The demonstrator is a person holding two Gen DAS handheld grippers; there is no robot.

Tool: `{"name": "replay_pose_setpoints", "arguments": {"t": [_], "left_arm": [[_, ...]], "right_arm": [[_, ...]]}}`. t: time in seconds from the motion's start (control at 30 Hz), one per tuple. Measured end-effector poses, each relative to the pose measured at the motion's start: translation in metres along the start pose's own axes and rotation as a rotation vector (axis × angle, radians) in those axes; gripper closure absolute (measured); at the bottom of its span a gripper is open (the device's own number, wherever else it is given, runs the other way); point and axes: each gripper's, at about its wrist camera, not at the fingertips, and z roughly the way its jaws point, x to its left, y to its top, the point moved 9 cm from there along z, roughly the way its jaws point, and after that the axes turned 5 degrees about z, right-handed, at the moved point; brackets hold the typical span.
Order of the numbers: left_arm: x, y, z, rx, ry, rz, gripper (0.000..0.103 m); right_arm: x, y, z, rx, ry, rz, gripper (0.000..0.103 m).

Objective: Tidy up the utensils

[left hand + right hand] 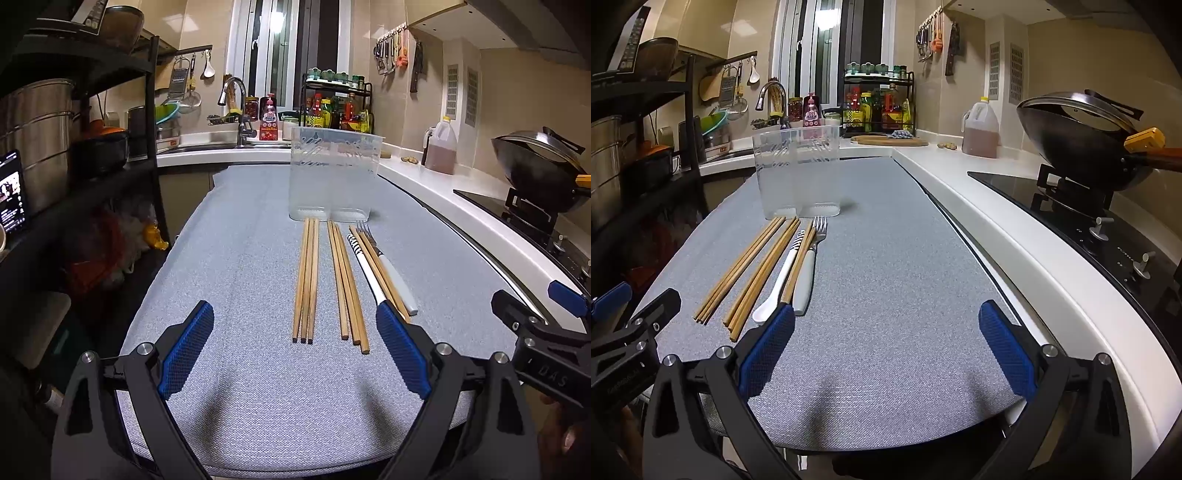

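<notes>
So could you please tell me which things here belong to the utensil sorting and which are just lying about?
Belongs to the job:
clear plastic holder
wooden chopsticks
fork
white spoon

Just lying about:
wok
oil jug
cutting board
condiment rack

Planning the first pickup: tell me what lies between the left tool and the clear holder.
In the left wrist view, two bundles of wooden chopsticks lie on the grey mat between the open left tool and the clear holder; nothing else intervenes.
</notes>
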Motion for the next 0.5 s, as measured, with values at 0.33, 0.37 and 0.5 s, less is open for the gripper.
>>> {"name": "replay_pose_setpoints", "arguments": {"t": [0.33, 0.37, 0.5], "left_arm": [[0.0010, -0.0003, -0.0006, -0.003, -0.007, 0.007, 0.016], [0.0007, -0.0004, -0.0005, -0.002, -0.007, 0.008, 0.016], [0.0024, 0.0003, -0.0008, -0.006, -0.009, 0.004, 0.016]], "right_arm": [[0.0024, 0.0036, -0.0023, -0.018, 0.013, 0.008, 0.006], [0.0023, 0.0032, -0.0024, -0.018, 0.013, 0.008, 0.006], [0.0014, 0.0037, -0.0027, -0.019, 0.014, 0.007, 0.006]]}}
